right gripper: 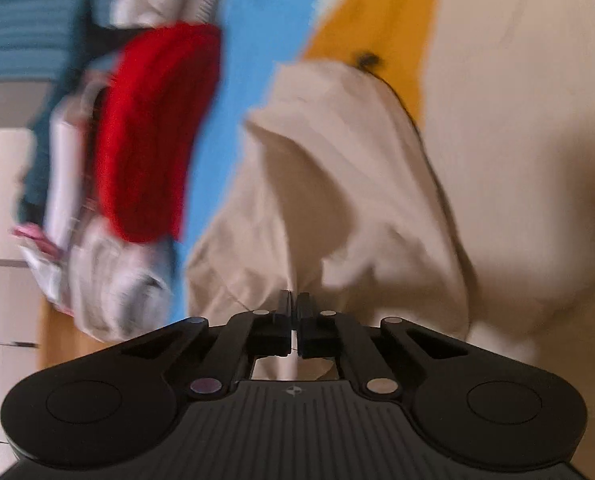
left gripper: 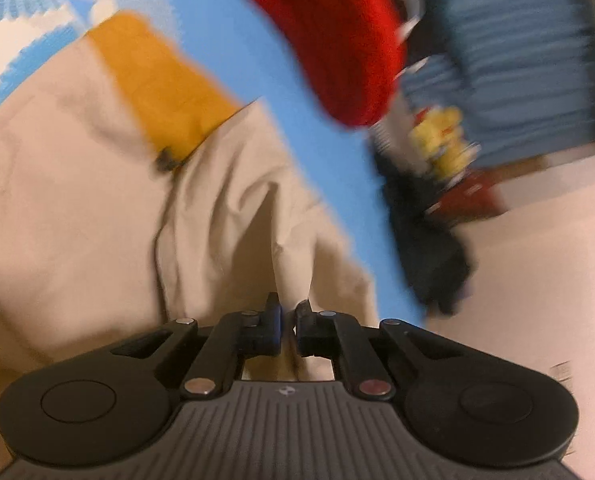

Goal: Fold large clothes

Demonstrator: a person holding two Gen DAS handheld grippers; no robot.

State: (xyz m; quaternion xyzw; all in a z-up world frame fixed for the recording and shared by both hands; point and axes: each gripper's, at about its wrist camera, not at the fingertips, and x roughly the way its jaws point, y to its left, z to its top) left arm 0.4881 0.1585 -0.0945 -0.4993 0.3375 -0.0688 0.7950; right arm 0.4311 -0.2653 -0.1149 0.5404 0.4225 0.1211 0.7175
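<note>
Looking at both views, everything's pretty smeared, so the clutter beyond the fingers (left gripper: 271,320) is hard to make out. Left gripper (left gripper: 288,312) is pinched shut on a ridge of the beige garment (left gripper: 97,220), which spreads ahead and left of the fingers over a blue sheet (left gripper: 329,184), mustard lining (left gripper: 165,92) showing. Right gripper (right gripper: 296,304) is clamped on a fold of the same cloth, creased and bunched. Red fabric (right gripper: 157,136) sits ahead-left.

Blue surface (left gripper: 233,32), perhaps bedding, beige garment (left gripper: 77,208), red knit (left gripper: 337,32)
</note>
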